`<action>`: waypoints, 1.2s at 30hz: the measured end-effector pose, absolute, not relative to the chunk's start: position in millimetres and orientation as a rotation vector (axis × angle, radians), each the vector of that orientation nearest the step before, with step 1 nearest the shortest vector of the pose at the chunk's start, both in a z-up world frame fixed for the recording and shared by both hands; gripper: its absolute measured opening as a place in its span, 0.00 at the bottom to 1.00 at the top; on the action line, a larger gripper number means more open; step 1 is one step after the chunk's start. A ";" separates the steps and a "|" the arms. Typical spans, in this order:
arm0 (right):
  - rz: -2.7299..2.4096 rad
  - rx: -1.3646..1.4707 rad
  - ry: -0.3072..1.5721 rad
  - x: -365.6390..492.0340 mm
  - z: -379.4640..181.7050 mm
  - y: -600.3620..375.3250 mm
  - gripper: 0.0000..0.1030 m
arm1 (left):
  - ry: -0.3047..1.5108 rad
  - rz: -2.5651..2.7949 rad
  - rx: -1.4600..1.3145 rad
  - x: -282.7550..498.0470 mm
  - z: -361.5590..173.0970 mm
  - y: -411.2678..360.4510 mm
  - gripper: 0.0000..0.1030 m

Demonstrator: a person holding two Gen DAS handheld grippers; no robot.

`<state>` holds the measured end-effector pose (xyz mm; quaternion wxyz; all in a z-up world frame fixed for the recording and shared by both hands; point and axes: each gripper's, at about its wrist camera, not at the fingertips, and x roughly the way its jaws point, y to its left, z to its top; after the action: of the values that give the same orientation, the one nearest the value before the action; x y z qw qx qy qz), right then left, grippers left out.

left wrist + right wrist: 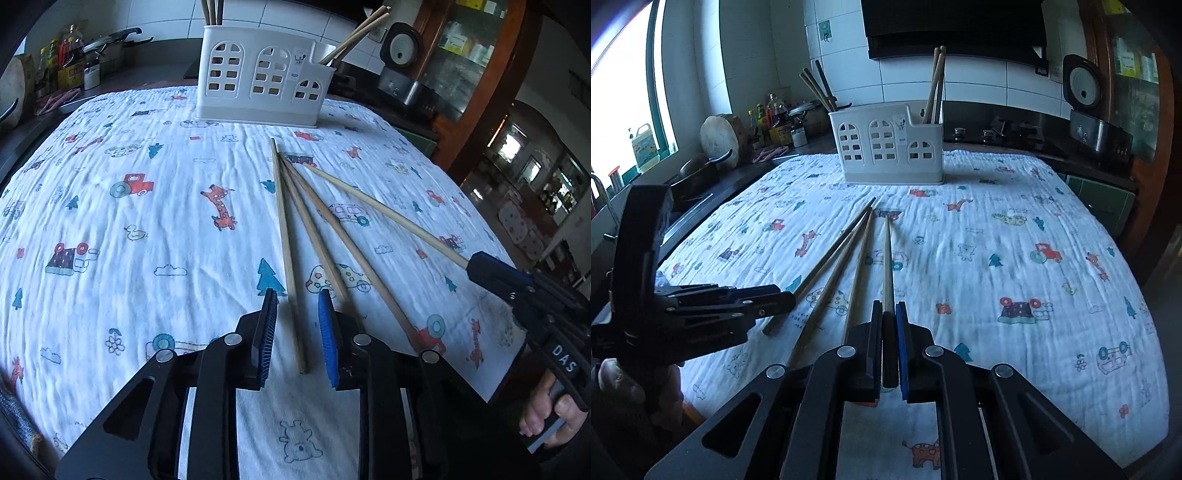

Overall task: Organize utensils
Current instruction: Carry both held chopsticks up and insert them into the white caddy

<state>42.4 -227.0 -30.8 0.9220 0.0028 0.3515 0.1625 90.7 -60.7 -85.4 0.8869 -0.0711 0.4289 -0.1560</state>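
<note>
Several wooden chopsticks lie fanned on the patterned cloth (pixel 147 229). My left gripper (pixel 297 295) is open, its jaws either side of the leftmost chopstick (pixel 286 236), low over the cloth. My right gripper (pixel 889 306) is shut on the rightmost chopstick (pixel 887 258), gripping its near end; it also shows in the left wrist view (pixel 480 264). Two more chopsticks (pixel 332 236) lie between them. A white utensil holder (pixel 258 77) stands at the far edge, with chopsticks upright in its left and right compartments (pixel 934 85).
Bottles, a pot and a cutting board (pixel 720 138) line the counter on the left. A rice cooker (pixel 1084 88) and stove stand at the back right. A wooden cabinet (pixel 480 74) is on the right. The cloth covers the whole table.
</note>
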 end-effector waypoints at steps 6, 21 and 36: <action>0.331 0.005 0.680 39.0 -14.8 -228.6 0.07 | 0.891 -0.301 -0.112 92.7 -89.4 -66.7 0.15; 0.337 -0.009 0.618 46.4 15.8 -229.6 0.07 | 0.771 -0.270 -0.098 76.1 -27.5 -45.8 0.05; 0.406 -0.090 0.584 106.2 92.6 -221.2 0.07 | 0.645 -0.319 -0.049 119.6 62.9 -26.7 0.05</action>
<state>106.2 -221.2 92.6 0.9363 -0.0440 0.2860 0.1989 119.6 -26.7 62.9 0.9357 -0.0239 0.3154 -0.1563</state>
